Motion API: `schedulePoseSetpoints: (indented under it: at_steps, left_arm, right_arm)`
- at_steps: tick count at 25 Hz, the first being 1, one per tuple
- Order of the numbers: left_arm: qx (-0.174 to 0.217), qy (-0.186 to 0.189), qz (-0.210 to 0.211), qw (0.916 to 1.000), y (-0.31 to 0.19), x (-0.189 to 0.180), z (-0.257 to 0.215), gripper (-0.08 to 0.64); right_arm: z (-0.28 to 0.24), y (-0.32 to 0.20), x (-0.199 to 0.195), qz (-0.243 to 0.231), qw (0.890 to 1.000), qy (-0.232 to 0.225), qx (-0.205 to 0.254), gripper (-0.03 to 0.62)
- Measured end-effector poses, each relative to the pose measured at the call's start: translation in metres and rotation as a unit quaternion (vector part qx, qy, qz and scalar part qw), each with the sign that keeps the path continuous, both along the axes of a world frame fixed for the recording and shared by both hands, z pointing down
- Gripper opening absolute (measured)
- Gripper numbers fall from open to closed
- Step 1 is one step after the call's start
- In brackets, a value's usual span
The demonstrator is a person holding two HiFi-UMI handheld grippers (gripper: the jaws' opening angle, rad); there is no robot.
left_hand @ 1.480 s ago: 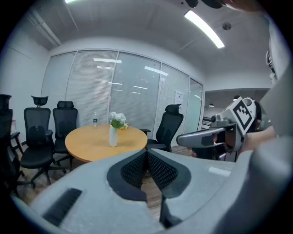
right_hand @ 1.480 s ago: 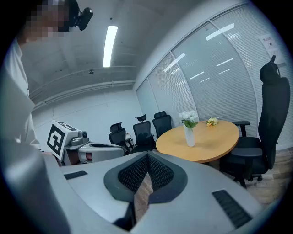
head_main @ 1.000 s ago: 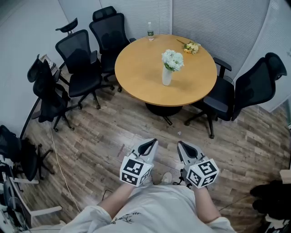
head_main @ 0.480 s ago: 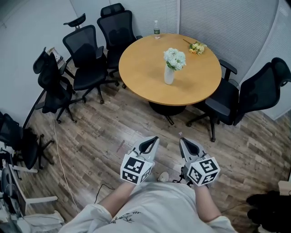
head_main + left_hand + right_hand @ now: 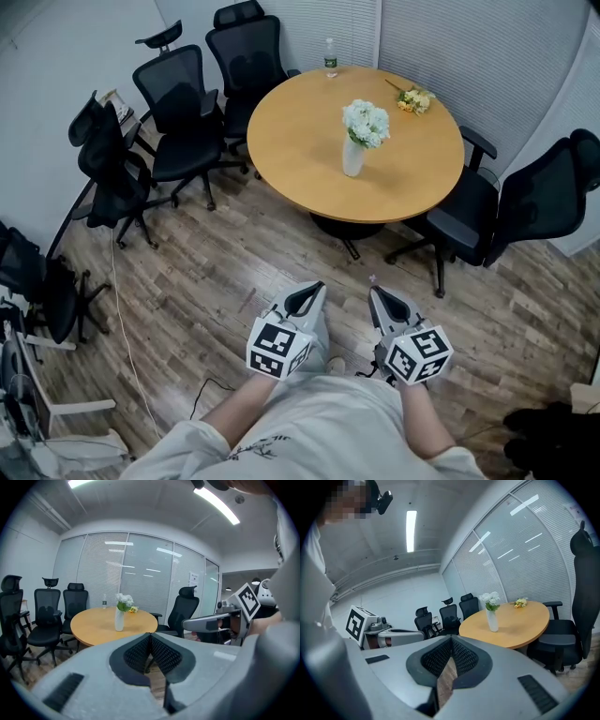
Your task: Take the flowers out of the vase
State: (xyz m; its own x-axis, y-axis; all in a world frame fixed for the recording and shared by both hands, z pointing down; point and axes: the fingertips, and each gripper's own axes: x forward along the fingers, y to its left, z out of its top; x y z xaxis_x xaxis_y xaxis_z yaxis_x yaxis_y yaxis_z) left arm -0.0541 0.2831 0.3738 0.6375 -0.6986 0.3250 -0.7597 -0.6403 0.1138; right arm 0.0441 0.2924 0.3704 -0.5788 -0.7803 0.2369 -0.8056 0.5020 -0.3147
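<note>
A white vase [image 5: 353, 157] stands upright near the middle of a round wooden table [image 5: 291, 141], with a bunch of white flowers [image 5: 366, 122] in it. The vase [image 5: 119, 619] also shows in the left gripper view, and the vase [image 5: 491, 620] in the right gripper view, both far ahead. My left gripper [image 5: 319, 286] and right gripper [image 5: 373, 291] are held side by side over the wooden floor, well short of the table. Both are shut with nothing between their jaws.
A small yellow bouquet [image 5: 415, 98] lies at the table's far edge and a water bottle [image 5: 330, 57] stands at the back. Black office chairs ring the table: several on the left [image 5: 178, 112] and one on the right [image 5: 525, 202]. A cable [image 5: 127, 347] runs along the floor.
The table and chairs have shifted slightly right and down in the head view as the person moves toward them. Both grippers stay shut and side by side.
</note>
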Motion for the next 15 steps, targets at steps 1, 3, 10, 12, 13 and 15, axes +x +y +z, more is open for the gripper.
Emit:
schedulePoseSetpoints:
  at_steps: [1,3,10,12,13,15]
  left_arm:
    - [0.0,0.0,0.002,1.0,-0.007,0.001,0.001,0.011]
    - [0.003,0.001,0.006,1.0,-0.025,0.003,0.001,0.011]
    - [0.01,0.001,0.021,0.9997,-0.102,0.005,-0.001,0.011]
    - [0.006,0.001,0.027,0.9996,-0.125,0.006,0.001,0.011]
    - [0.006,0.001,0.031,0.9995,-0.137,0.007,0.002,0.011]
    - [0.011,0.002,0.042,0.9991,-0.16,0.009,-0.001,0.011]
  right_arm:
    - [0.001,-0.007,0.002,0.002,1.0,0.0,0.0,0.007]
    - [0.001,-0.024,0.004,0.007,1.0,0.001,0.002,0.007]
    - [-0.003,-0.099,0.006,0.017,1.0,0.004,0.011,0.006]
    - [-0.003,-0.121,0.007,0.024,1.0,0.002,0.011,0.006]
    - [-0.004,-0.132,0.007,0.025,1.0,0.001,0.012,0.007]
    - [-0.004,-0.154,0.007,0.029,0.999,0.0,0.014,0.006]
